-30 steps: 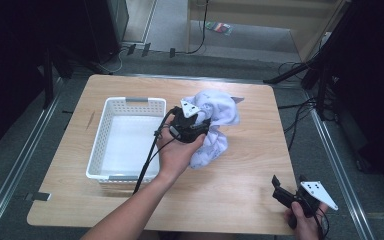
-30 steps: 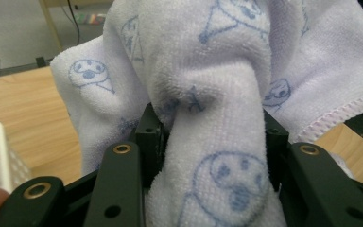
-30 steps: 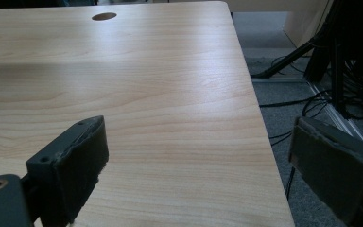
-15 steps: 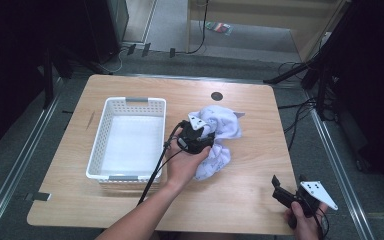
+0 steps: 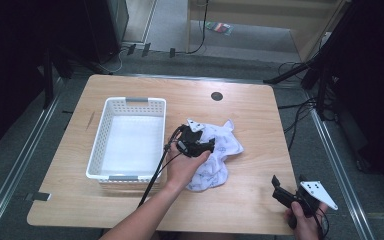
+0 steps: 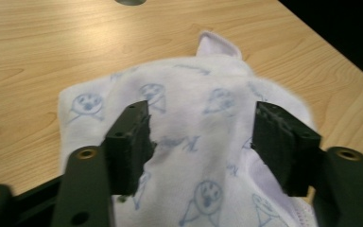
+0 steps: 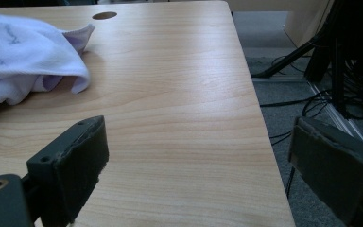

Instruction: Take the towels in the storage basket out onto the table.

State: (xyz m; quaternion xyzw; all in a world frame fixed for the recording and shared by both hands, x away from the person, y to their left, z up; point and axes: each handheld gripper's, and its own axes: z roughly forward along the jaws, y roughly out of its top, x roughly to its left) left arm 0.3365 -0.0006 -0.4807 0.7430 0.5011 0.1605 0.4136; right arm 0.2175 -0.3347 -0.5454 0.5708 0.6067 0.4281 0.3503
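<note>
High view: a light wooden desk [image 5: 130, 92] with a small round dark cable hole [image 5: 217, 96] near its far edge carries a white perforated plastic basket [image 5: 156, 134] on its left half and a crumpled white cloth printed with small blue cartoon figures [image 5: 220, 150] just right of the basket, near the desk's middle. The cloth lies on the desk surface, outside the basket, with one corner pointing toward the far right. The left claw [image 5: 207, 146], black with a cable trailing toward the near edge, sits over the cloth's left part, held by the person's left hand [image 5: 180, 170], which rests partly on the cloth's near-left fold. Left gripper view: the two black jaws stand wide apart, one on each side of a raised fold of the cloth [image 6: 203, 142]; the left jaw's pad touches or overlaps the fabric edge, and the right jaw stands just beside the fabric, so nothing is pinched between them. Bare wood shows beyond the cloth. The right claw [image 5: 278, 186], black with a grey three-cornered plate on top, is at the near right corner of the desk, well apart from the cloth, held by the right hand [image 5: 307, 222] at the desk's edge. Right gripper view: its jaws stand wide with only bare desk [image 7: 170, 94] between them; the cloth [image 7: 23, 56] lies farther off at upper left, and grey floor with black cables [image 7: 302, 101] shows past the desk's right edge.
</note>
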